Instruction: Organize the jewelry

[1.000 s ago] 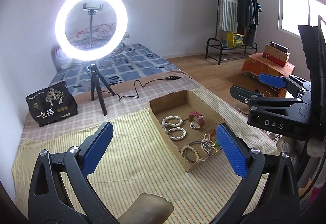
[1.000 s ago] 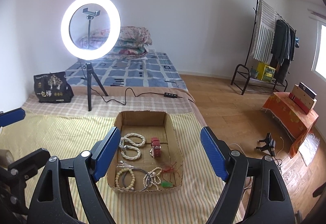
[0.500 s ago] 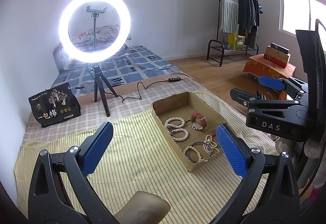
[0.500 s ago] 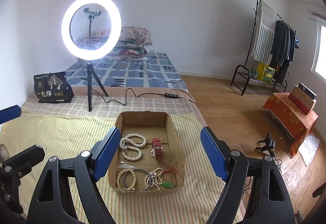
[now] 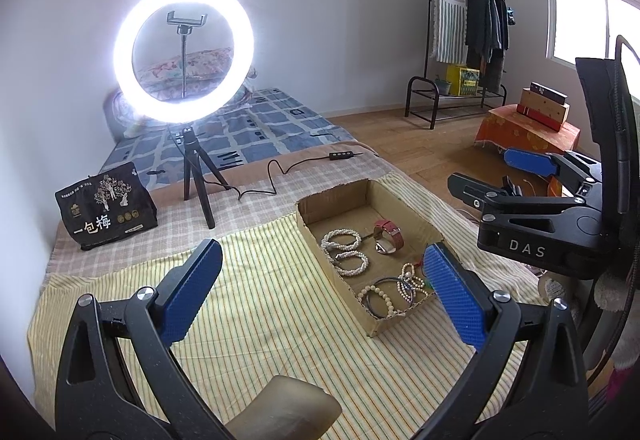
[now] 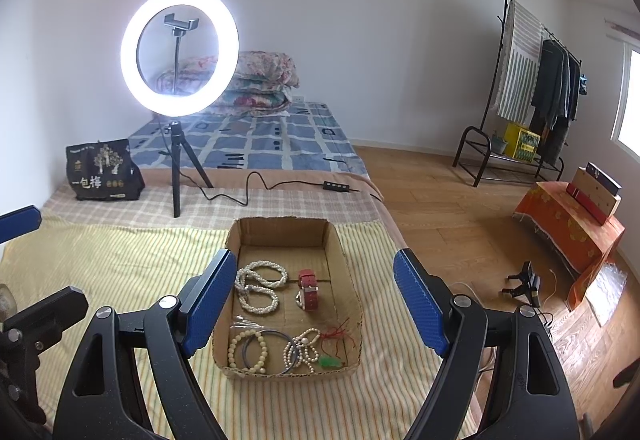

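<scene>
- Cardboard tray [image 6: 340,252]: shallow, open-topped, lying on the yellow striped cloth [image 6: 120,260] that covers the bed; holds all the jewelry listed below
- Pearl bracelets [image 6: 258,290]: two white beaded loops, touching, in the tray's far-left part
- Red watch [image 6: 308,288]: red strap, pale case, just right of the pearl bracelets
- Cream bead bracelet [image 6: 236,354]: near-left corner of the tray, overlapping a dark bangle [image 6: 276,334]
- Small pearl cluster [image 6: 302,354]: near the front wall, right of the bangle
- Red cord with green pendant [image 6: 330,360]: near-right corner of the tray
- Right tongs [image 6: 314,304]: blue pads spread wide, empty, held above the tray's near half without touching it; also seen from the side in the left wrist view [image 5: 492,176]
- Left tongs [image 5: 320,296]: blue pads spread wide, nothing between them, over the striped cloth just left of the tray
- Ring light [image 6: 180,52]: lit, on a black tripod, standing on the checked cloth beyond the tray; its cable trails right to a small controller [image 6: 336,187]
- Black printed bag [image 6: 102,170]: upright, left of the tripod
- Clothes rack [image 6: 532,88]: by the far right wall, garments hanging
</scene>
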`<action>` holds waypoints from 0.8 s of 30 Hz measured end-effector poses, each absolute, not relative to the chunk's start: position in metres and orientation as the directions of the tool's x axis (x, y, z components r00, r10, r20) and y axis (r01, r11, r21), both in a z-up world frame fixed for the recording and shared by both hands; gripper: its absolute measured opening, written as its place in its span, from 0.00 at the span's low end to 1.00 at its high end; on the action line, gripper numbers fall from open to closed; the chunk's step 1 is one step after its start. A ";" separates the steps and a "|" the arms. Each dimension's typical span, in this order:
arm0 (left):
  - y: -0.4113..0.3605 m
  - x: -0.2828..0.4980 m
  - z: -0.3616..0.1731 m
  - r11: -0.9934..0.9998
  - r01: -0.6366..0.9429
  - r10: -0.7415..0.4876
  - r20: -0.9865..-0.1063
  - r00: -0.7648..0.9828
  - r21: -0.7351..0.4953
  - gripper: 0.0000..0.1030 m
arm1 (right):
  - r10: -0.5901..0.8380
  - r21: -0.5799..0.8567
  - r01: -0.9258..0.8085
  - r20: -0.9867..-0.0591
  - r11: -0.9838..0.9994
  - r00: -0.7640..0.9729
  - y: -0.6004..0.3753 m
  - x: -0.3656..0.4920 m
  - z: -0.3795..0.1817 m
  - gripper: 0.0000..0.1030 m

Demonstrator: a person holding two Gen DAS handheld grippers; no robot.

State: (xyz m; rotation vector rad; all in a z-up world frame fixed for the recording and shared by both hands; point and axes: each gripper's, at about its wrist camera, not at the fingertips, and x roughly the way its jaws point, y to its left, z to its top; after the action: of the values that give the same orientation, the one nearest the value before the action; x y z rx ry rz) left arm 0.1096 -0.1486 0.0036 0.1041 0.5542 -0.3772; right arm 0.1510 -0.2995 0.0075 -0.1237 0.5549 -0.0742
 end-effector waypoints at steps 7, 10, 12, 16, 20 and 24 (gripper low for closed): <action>-0.149 0.109 0.004 0.926 0.378 -0.321 -0.532 0.783 -0.001 0.99 | -0.105 -0.141 0.036 -0.523 0.989 0.846 -0.300 0.150 0.007 0.78; -0.150 0.109 0.004 0.926 0.377 -0.320 -0.533 0.783 -0.002 0.99 | -0.106 -0.139 0.038 -0.521 0.990 0.847 -0.300 0.151 0.007 0.78; -0.150 0.109 0.004 0.926 0.378 -0.320 -0.533 0.783 -0.002 0.99 | -0.106 -0.139 0.038 -0.521 0.990 0.847 -0.300 0.151 0.007 0.78; -0.150 0.108 0.004 0.927 0.376 -0.319 -0.533 0.784 -0.002 1.00 | -0.107 -0.138 0.040 -0.522 0.990 0.846 -0.301 0.149 0.006 0.78; -0.151 0.107 0.005 0.927 0.375 -0.319 -0.531 0.785 -0.003 1.00 | -0.108 -0.142 0.039 -0.525 0.989 0.844 -0.303 0.148 0.002 0.78; -0.151 0.108 0.004 0.926 0.377 -0.320 -0.533 0.783 -0.002 1.00 | -0.111 -0.141 0.042 -0.526 0.989 0.843 -0.305 0.147 0.001 0.78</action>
State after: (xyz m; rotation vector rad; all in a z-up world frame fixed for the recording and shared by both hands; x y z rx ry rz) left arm 0.1082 -0.1506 0.0042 0.1065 0.5554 -0.3769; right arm 0.1473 -0.3053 0.0014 -0.1255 0.5624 -0.0812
